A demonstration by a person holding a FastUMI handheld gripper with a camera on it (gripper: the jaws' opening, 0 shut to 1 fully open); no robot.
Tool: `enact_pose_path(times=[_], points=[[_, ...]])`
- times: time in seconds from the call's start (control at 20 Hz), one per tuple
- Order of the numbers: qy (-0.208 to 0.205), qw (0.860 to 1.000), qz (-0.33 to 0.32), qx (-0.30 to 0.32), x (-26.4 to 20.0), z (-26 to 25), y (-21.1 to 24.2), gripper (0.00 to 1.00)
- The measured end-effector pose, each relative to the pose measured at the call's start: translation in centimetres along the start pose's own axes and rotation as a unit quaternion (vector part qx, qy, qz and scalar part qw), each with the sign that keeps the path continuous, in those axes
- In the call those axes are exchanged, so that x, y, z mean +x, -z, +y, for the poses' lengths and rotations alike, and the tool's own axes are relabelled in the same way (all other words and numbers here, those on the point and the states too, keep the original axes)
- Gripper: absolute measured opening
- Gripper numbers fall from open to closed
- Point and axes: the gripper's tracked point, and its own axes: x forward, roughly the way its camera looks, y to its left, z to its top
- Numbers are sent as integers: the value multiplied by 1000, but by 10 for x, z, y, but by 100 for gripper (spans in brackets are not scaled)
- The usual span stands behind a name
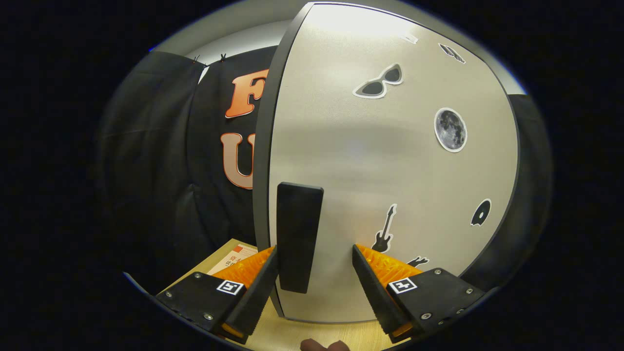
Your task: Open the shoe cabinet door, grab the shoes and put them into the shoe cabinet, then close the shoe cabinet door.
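Observation:
The shoe cabinet door [390, 170] is a pale grey panel with a dark rim and several small stickers, and it stands close in front of me. A black upright handle [298, 234] sits near the door's left edge. My gripper [314, 249] is open with the handle between its fingers. The left finger lies right beside the handle. A gap of bare door separates the right finger from it. I cannot tell whether the door is fully closed.
The cabinet stands on a light wooden surface [292, 334]. A printed paper [236, 258] lies on that surface left of the door, beyond the left finger. Black cloth hangs behind and to the left. A small brownish rounded thing [324, 345] shows just below the fingers.

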Motion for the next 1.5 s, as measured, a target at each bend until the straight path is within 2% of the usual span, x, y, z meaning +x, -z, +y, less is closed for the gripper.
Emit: enact_pose_path(times=[0.15,0.25,0.6,0.8,1.3,1.5], points=[[3,998,-12,58,-17,-5,-14,92],[7,997,-29,74,-43,-8,-21,92],[60,997,-39,31,-140,-24,-16,92],[74,996,-42,39,-184,-33,-11,92],[90,991,-72,64,-270,-98,-9,92],[88,990,-75,79,-287,-123,-2,92]])
